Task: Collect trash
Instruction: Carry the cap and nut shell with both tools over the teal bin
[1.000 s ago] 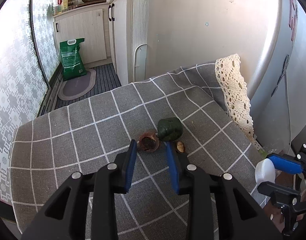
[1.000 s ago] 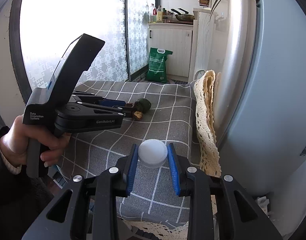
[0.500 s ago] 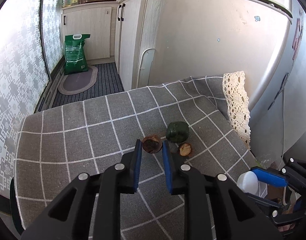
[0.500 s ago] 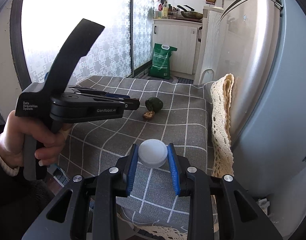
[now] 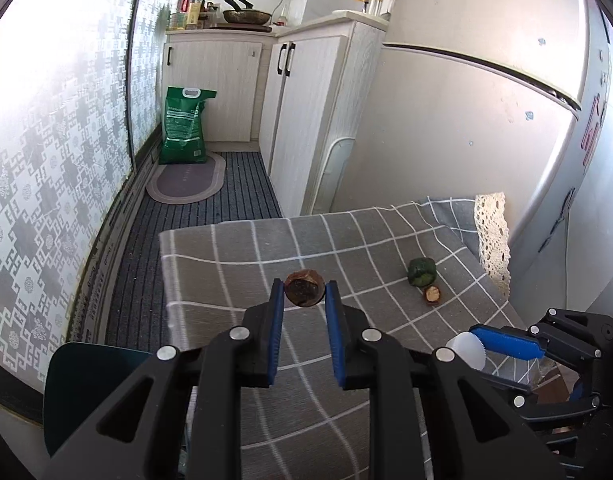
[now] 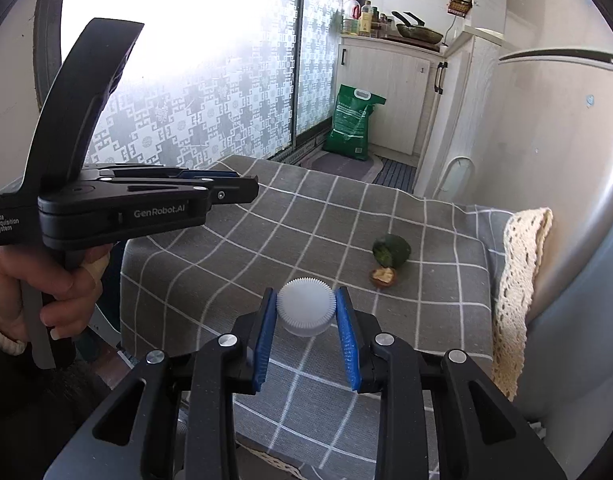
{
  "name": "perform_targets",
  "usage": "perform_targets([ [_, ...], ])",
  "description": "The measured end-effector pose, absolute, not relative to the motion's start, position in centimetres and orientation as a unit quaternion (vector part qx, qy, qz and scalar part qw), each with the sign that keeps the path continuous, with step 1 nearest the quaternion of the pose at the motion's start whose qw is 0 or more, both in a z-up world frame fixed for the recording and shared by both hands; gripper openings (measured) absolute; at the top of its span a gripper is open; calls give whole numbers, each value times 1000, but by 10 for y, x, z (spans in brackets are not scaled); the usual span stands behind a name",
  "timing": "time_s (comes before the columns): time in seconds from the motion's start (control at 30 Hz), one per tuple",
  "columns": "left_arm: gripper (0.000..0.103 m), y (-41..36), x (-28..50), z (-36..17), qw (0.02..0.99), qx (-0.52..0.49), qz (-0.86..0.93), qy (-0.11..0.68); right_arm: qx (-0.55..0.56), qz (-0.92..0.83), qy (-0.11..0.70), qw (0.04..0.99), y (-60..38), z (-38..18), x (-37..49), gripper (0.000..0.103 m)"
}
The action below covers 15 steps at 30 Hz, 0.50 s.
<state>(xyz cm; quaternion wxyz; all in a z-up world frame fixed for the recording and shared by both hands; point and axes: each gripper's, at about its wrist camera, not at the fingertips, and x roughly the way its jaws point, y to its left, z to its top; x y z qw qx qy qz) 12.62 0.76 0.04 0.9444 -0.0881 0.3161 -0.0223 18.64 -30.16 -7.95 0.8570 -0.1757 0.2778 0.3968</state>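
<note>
Kitchen: grey checked tablecloth [image 5: 234, 256] on a table beside the fridge [image 5: 486, 132].
Change: a second ago the brown husk [image 5: 304, 289] lay on the cloth beside the green rind [image 5: 422, 272]; now it is lifted clear, one more scrap collected.
Left gripper [image 5: 304, 294]: narrow, clenched on the husk.
Right gripper [image 6: 306, 312]: part closed, grasping the white ribbed cap [image 6: 305, 306].
Remaining: green rind and small brown scrap [image 5: 432, 294], far right on the cloth.

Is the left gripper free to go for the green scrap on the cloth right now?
Probably not yet: the left gripper is shut on a brown shell. The green scrap lies unobstructed on the checked cloth.
</note>
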Motion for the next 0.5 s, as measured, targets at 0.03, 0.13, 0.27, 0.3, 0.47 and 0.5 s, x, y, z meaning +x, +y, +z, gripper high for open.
perform_targets([
  [0.03,22,16,124,2,945,-92,-17,312,-179,400,276,856,-295,-78,184,30],
  [0.13,22,41,110,7,950,-105,-7,295,-189,408,272,851,-277,-75,177,30],
  [0.27,22,72,93,10,953,-113,6,283,-201,420,266,844,-252,-70,168,30],
  [0.3,22,79,89,9,952,-114,11,283,-203,423,265,842,-247,-70,164,30],
  [0.47,22,114,73,-5,945,-121,35,301,-217,439,257,833,-213,-63,150,30],
  [0.5,22,119,70,-10,943,-122,38,308,-219,441,255,832,-208,-62,148,30],
])
